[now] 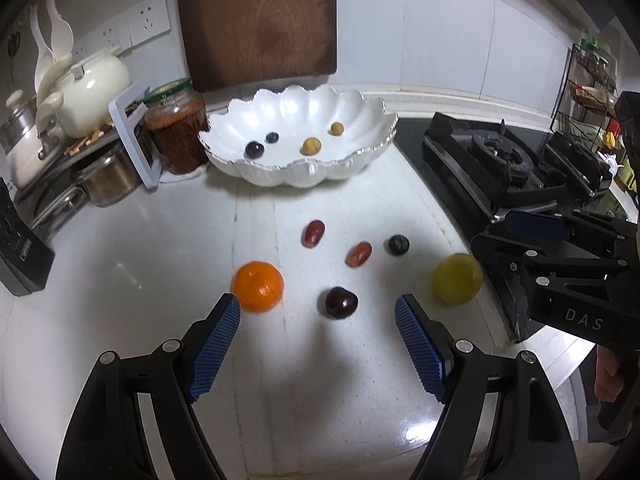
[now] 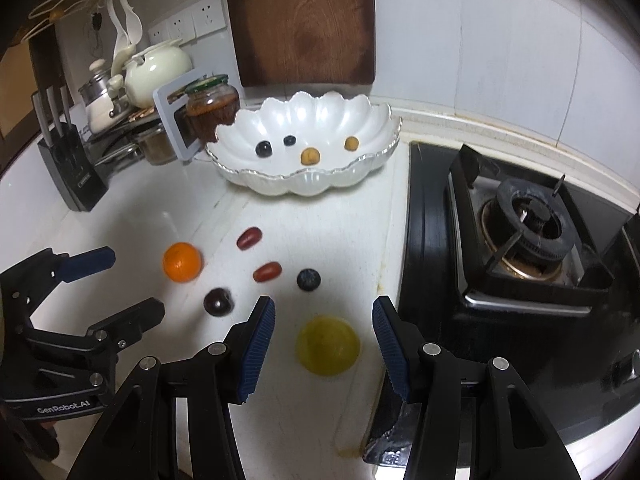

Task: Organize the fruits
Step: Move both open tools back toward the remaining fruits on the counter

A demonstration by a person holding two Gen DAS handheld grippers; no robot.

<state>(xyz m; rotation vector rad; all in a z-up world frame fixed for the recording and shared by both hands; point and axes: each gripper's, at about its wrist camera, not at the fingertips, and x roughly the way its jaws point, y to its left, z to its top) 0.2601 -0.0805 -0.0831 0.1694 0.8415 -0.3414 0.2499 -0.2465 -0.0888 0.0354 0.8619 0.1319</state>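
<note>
bare counter (image 1: 120,280) left of orange (image 1: 258,286); stove (image 2: 520,240) blocks the right.

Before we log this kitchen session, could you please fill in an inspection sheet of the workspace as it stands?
Surface: white counter, glossy; a small yellowish stain near the hob's edge.
Job's things: white scalloped bowl holds four small fruits, two dark, two tan. On the counter: orange, yellow-green fruit, dark cherry, two red grapes, blueberry.
Clutter: sauce jar, cream teapot, pots, knife block.
Grippers: left hand-held gripper open, empty, above the cherry; right hand-held gripper open, around the yellow-green fruit without touching it.
Cables: nothing seen.
Surroundings: gas hob, wooden board against tiled wall, wall sockets, spice rack.
</note>
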